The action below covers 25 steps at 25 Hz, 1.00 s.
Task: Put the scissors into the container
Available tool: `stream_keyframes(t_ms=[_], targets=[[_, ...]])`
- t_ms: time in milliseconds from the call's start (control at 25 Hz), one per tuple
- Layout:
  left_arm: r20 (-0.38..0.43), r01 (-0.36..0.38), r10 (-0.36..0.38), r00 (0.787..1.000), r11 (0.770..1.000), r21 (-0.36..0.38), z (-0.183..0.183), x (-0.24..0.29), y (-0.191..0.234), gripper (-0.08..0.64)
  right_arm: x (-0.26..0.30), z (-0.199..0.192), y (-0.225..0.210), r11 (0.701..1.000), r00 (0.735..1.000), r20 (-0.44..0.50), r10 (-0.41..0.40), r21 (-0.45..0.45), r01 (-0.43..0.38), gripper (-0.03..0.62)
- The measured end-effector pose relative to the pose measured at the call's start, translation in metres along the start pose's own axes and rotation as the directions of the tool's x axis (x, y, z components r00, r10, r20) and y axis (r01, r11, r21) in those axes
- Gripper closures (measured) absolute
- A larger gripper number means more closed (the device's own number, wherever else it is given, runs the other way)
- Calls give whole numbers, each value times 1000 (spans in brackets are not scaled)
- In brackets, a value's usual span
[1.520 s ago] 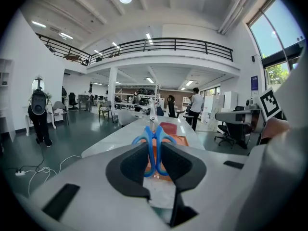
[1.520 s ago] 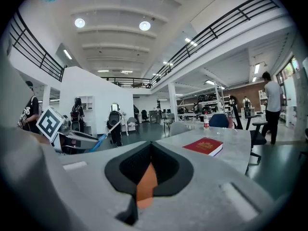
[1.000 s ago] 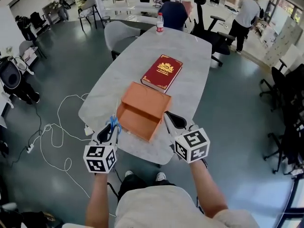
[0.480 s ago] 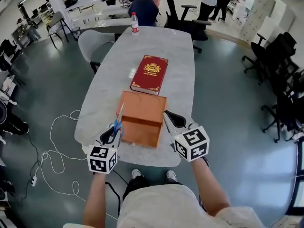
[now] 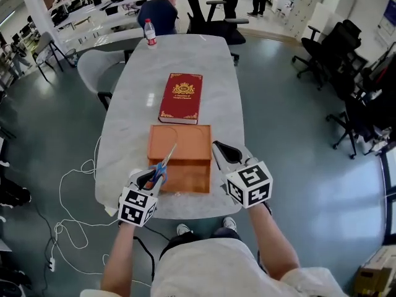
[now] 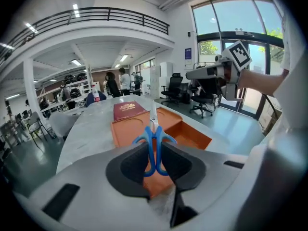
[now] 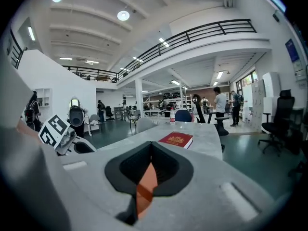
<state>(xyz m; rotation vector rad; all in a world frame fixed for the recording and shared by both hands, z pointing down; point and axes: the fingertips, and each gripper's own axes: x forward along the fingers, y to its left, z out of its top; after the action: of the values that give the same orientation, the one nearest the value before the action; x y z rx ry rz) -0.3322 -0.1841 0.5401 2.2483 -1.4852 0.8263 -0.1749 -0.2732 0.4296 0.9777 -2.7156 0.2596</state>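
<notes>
The scissors have blue handles and a pale blade that points forward over the front left of the orange container. My left gripper is shut on the scissors' handles. In the left gripper view the blade rises over the container's open tray. My right gripper sits at the container's right edge, jaws together. In the right gripper view a strip of the orange container shows below my right gripper's meeting tips.
A red book lies beyond the container on the long grey table. A water bottle stands at the far end. Office chairs ring the table, and white cables trail on the floor at left.
My left gripper has carried the scissors rightward, from beside the container's left side to over its front left corner. The right gripper stays at the container's right edge.
</notes>
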Motion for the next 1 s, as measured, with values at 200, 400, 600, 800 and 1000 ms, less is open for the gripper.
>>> stream_keyframes(t_ms=[200, 400, 600, 800, 1000], targets=[[-65, 103, -96, 993, 989, 104, -14, 12, -2, 480, -5, -8, -4, 996, 997, 7, -77, 43, 76, 588], [-136, 197, -166, 977, 945, 261, -17, 22, -4, 480, -10, -16, -6, 987, 990, 10, -141, 75, 140, 588], [-227, 305, -230, 947, 867, 395, -21, 33, -15, 479, -19, -21, -9, 976, 980, 16, -196, 99, 194, 588], [-315, 392, -265, 911, 793, 467, -27, 46, -20, 479, -27, -24, -15, 965, 971, 15, -238, 113, 235, 588], [-385, 438, -262, 885, 749, 497, -33, 58, -23, 479, -30, -25, -22, 959, 965, 23, -260, 122, 256, 588]])
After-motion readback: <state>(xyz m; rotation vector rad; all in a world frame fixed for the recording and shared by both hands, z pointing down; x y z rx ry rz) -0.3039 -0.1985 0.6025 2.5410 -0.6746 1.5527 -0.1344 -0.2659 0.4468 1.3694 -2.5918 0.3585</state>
